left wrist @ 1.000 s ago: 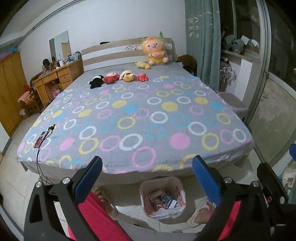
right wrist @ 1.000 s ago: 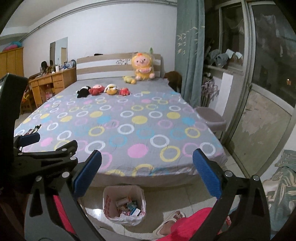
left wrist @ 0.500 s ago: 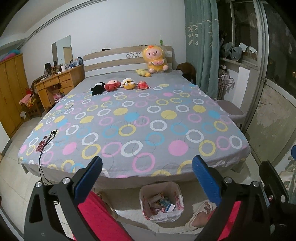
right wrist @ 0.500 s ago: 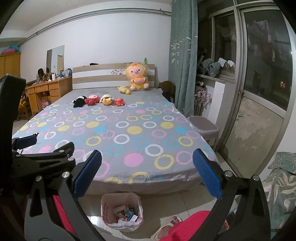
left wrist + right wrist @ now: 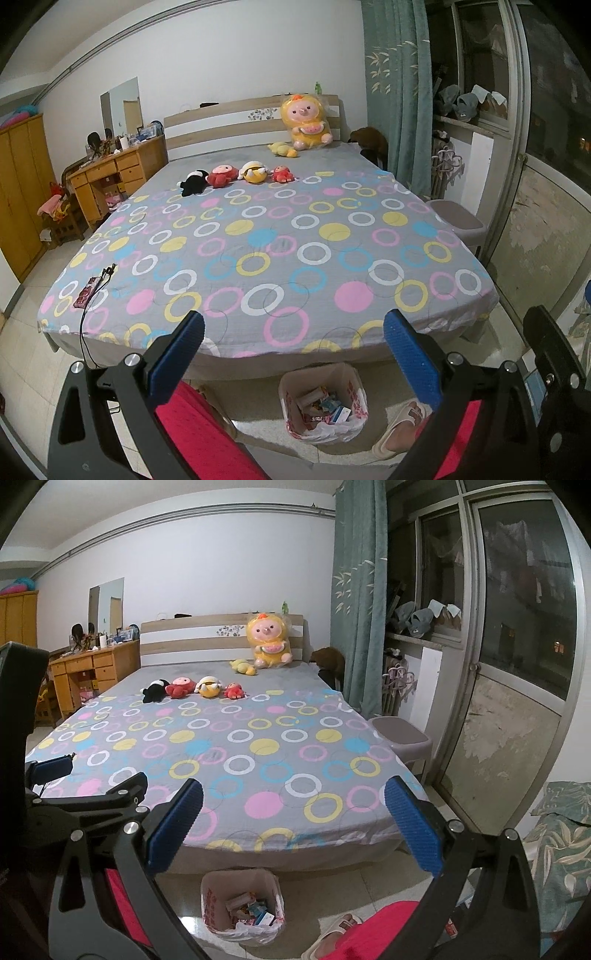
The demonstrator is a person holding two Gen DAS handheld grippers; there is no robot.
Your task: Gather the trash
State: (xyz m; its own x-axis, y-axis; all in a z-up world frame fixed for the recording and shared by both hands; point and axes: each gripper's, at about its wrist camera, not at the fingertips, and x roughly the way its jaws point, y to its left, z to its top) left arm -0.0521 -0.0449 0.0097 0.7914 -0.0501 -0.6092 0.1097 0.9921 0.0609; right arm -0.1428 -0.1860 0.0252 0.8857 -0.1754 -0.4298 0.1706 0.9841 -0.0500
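Observation:
A white plastic trash bag [image 5: 324,402] holding several wrappers and small boxes stands on the floor at the foot of the bed; it also shows in the right wrist view [image 5: 242,904]. My left gripper [image 5: 293,363] is open and empty, held above the bag. My right gripper [image 5: 293,832] is open and empty, above and right of the bag. The left gripper shows at the left of the right wrist view [image 5: 88,786].
A bed [image 5: 280,258] with a grey circle-print sheet fills the middle. Plush toys [image 5: 236,175] lie near the headboard. A phone with cable [image 5: 86,293] lies at the bed's left corner. A grey stool [image 5: 458,221] stands right of the bed. A wooden desk [image 5: 114,177] stands at the left.
Both grippers have risen and tilted up, so the bed and bag sit lower in both views. Both stay open and empty.

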